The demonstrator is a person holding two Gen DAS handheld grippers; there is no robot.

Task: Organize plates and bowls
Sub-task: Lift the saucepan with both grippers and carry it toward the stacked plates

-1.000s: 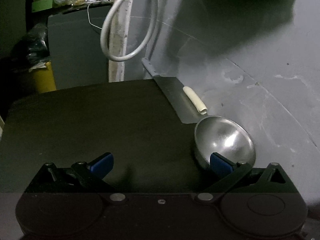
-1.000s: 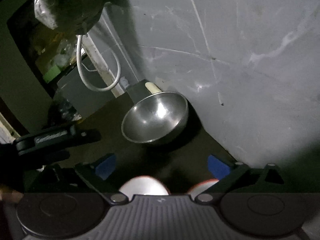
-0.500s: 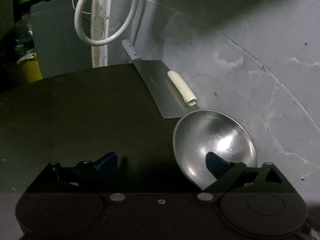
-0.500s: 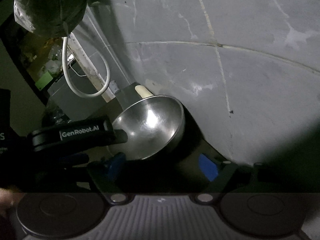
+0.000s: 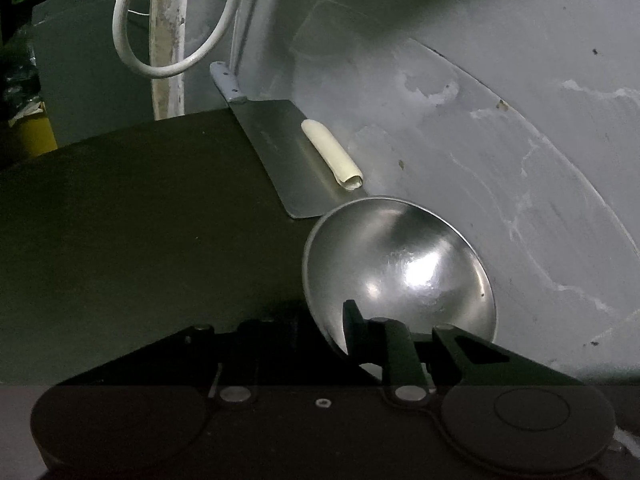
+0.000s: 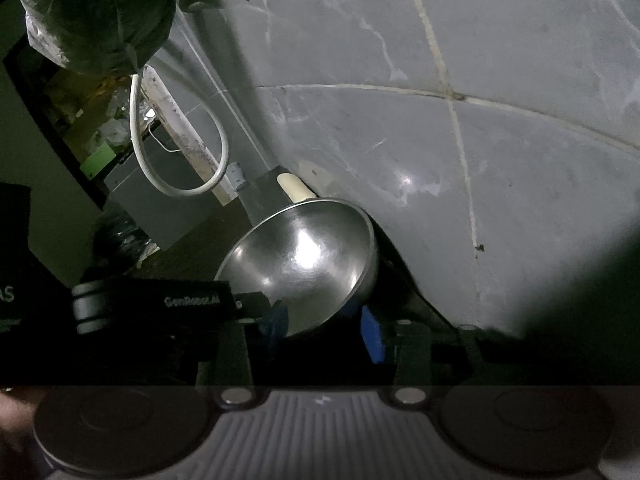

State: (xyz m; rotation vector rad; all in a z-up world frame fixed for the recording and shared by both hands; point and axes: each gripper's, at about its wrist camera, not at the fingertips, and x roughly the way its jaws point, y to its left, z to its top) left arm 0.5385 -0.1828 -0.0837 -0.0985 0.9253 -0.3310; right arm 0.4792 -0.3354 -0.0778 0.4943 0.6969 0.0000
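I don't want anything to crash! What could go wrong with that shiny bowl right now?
1. The shiny round steel bowl is tipped up and seems pinched only at its rim by the left gripper. The smooth metal might slip out of the fingers and clang down.
2. The flat metal cleaver with a cream-coloured roll on it lies right behind the bowl, so a swing could knock them.
3. The grey wall is close, and the bowl might bump it.

We see a steel bowl (image 5: 400,268) tilted on the countertop (image 5: 140,208) against the tiled wall (image 5: 500,120), a cleaver (image 5: 288,152) behind it with a rolled tube (image 5: 332,154) on its blade, and a looped cable (image 5: 168,40) hanging beyond.
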